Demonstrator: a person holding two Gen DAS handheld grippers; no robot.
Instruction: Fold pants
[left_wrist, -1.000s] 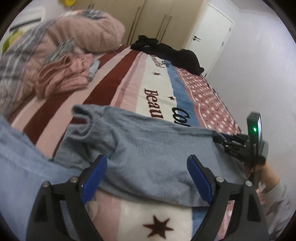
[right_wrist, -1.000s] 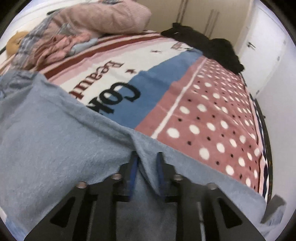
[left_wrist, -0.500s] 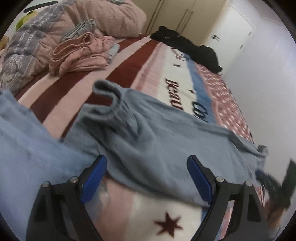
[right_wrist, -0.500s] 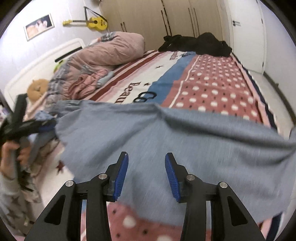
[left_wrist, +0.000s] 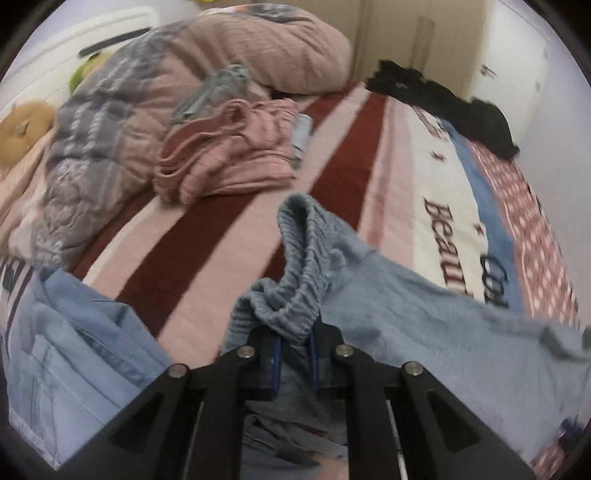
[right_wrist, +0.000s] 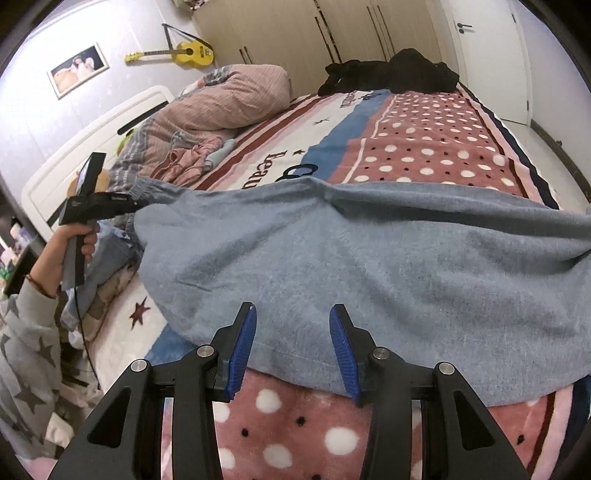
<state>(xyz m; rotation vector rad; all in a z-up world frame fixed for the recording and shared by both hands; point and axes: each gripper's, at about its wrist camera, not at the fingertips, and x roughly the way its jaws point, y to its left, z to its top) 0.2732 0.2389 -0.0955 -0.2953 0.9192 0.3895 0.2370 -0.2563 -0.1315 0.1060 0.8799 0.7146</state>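
Since the earlier frame, the left hand-held gripper (left_wrist: 294, 356) has gone from standing wide open above the cloth to pinching the ribbed elastic waistband of the grey-blue fleece pants (right_wrist: 369, 258), while the right hand-held gripper (right_wrist: 293, 349) has widened further. The left hand-held gripper's blue pads are sitting narrow with the gathered waistband bunching up between them. In the right wrist view it (right_wrist: 99, 206) is appearing at the left, with a bare hand (right_wrist: 70, 254) gripping its handle, and is holding the waistband corner lifted off the bed.

The right hand-held gripper is standing wide and gripping nothing, its blue pads (right_wrist: 242, 345) hovering just above the near hem of the pants.

The pants are lying spread across the striped and polka-dotted fleece blanket (right_wrist: 424, 147) on the bed. A light blue garment (left_wrist: 74, 343) is lying crumpled beside the waistband. Farther off, a folded pink garment (left_wrist: 229, 155) is resting against a rolled pink quilt (left_wrist: 258, 48), and a black heap of clothing (right_wrist: 391, 72) is lying at the far end.
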